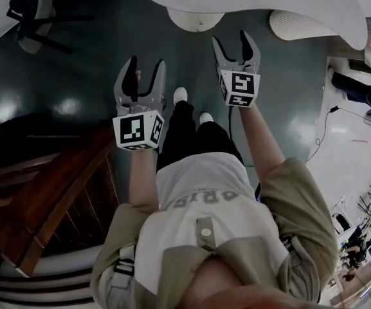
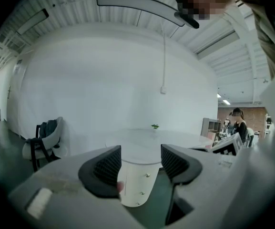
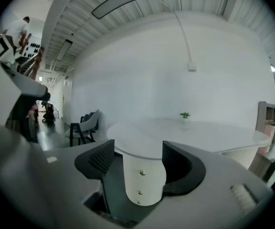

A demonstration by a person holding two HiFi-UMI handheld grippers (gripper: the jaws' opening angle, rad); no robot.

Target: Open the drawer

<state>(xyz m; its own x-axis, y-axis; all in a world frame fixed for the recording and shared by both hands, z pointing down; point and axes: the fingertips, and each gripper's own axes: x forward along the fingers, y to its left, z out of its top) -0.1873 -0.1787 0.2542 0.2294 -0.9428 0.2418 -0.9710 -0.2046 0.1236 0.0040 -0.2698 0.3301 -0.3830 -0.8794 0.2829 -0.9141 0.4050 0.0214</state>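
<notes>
Both grippers are held out ahead, side by side, pointing roughly level over the dark floor point(image 1: 281, 108). Left gripper point(image 1: 146, 66): jaws apart, nothing between them; right gripper point(image 1: 231, 44): jaws wide apart, likewise empty; probably carried open so either can take a knob on arrival.

Below them are the person's white shoes point(image 1: 180, 94); bare floor beyond, nothing visible in the path; a dark wooden structure point(image 1: 50, 192) sits close at left, off the line.

Ahead, well apart from both grippers, a white rounded pedestal point(image 3: 144, 185) stands under the white tabletop point(image 3: 189, 135); small metal knobs point(image 3: 142, 173) run in a column down its front; I judge these to be the drawers, which one is meant I cannot tell; the overhanging top may crowd a high reach.

Farther off: a chair point(image 3: 87, 125) at left; a small plant point(image 3: 185, 114) on the table; a white wall behind.
</notes>
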